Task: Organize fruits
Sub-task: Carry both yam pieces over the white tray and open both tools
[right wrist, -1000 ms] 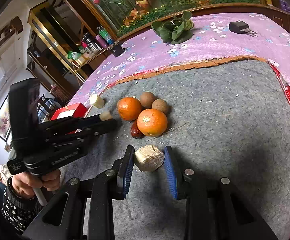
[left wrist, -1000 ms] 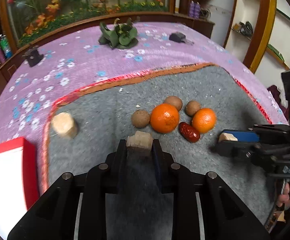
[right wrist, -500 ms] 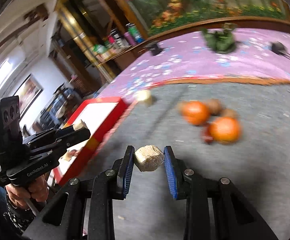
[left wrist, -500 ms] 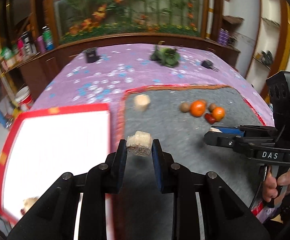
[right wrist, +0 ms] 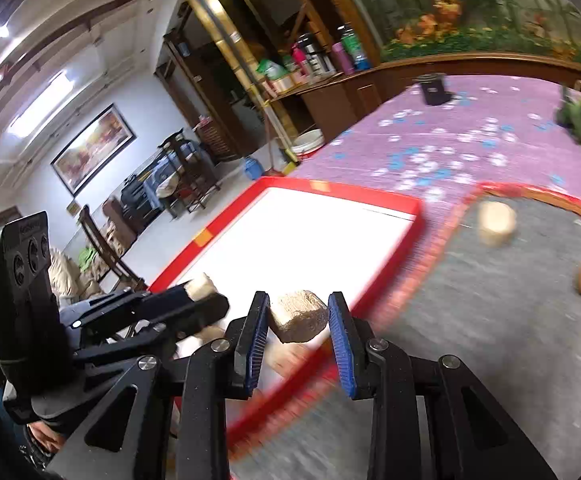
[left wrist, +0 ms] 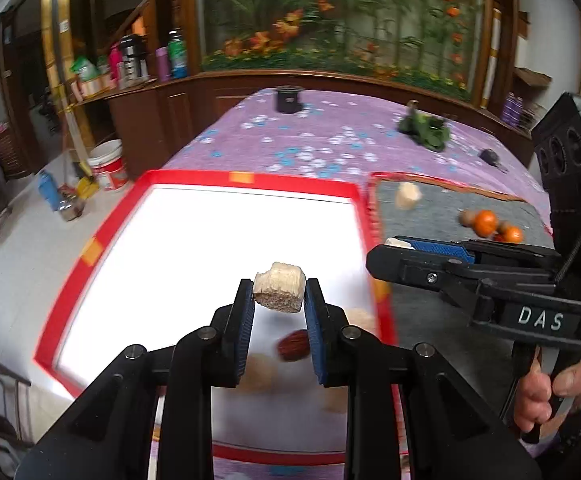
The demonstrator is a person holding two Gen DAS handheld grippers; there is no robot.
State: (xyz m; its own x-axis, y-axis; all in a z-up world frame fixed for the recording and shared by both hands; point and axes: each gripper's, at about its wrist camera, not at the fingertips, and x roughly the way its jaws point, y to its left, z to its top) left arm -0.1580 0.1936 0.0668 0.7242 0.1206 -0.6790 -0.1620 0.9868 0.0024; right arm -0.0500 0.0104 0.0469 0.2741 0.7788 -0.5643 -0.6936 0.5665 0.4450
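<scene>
My left gripper (left wrist: 279, 296) is shut on a pale tan chunk (left wrist: 279, 287) and holds it above the red-rimmed white tray (left wrist: 226, 179). My right gripper (right wrist: 299, 318) is shut on a second tan chunk (right wrist: 299, 315) over the tray's near right rim (right wrist: 370, 196). A dark red date (left wrist: 292, 345) and blurred pale pieces lie in the tray below. A third tan chunk (left wrist: 407, 195) lies on the grey mat (left wrist: 434, 208), with oranges (left wrist: 485, 222) and small brown fruits to the right.
The table has a purple flowered cloth (left wrist: 310, 140). On it stand a black holder (left wrist: 288, 98), a green plant piece (left wrist: 426, 130) and a small black object (left wrist: 490, 156). A wooden cabinet with bottles and a floor bucket (left wrist: 106, 160) lie left.
Both grippers have swung left from the fruit pile on the grey mat to over the red tray, each still carrying its tan chunk.
</scene>
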